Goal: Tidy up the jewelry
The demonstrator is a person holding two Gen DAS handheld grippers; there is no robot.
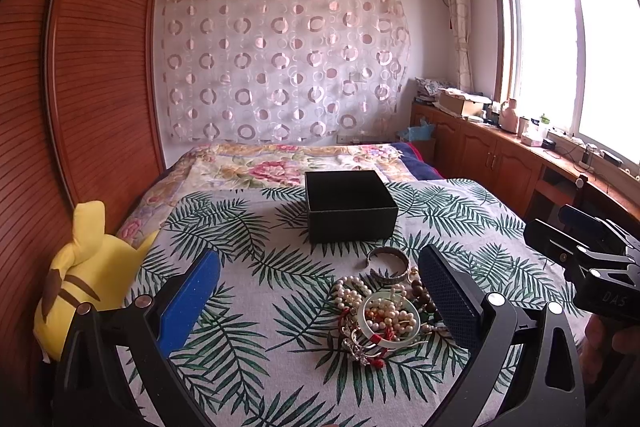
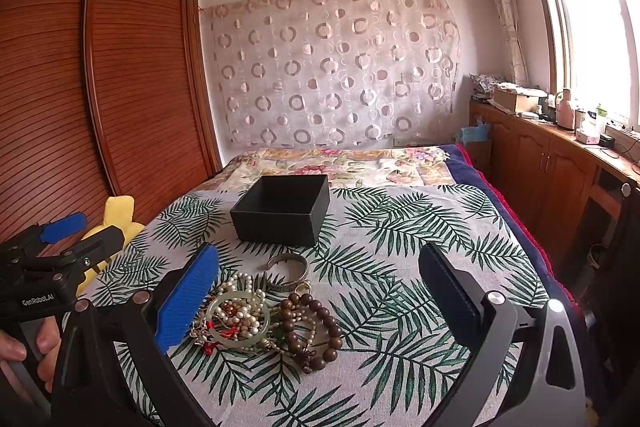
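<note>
A black box [image 1: 352, 207] is sitting on a green leaf-print cloth [image 1: 240, 239]; white pearls [image 2: 244, 307], brown beads [image 2: 320, 323] and a yellow plush toy [image 1: 84, 279] are showing.

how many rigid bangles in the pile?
2 visible: a silver cuff bangle at the pile's far edge, nearest the black box, and a pale jade bangle over the pearls. Others may be buried.

Ahead of the grippers: one box [image 2: 282, 213], one silver cuff [image 2: 289, 271], one jade bangle [image 2: 239, 319], one wooden bead bracelet [image 2: 320, 327]. Pearl strands [image 2: 244, 301] too tangled to count. One plush toy [image 1: 80, 279] far left.
</note>
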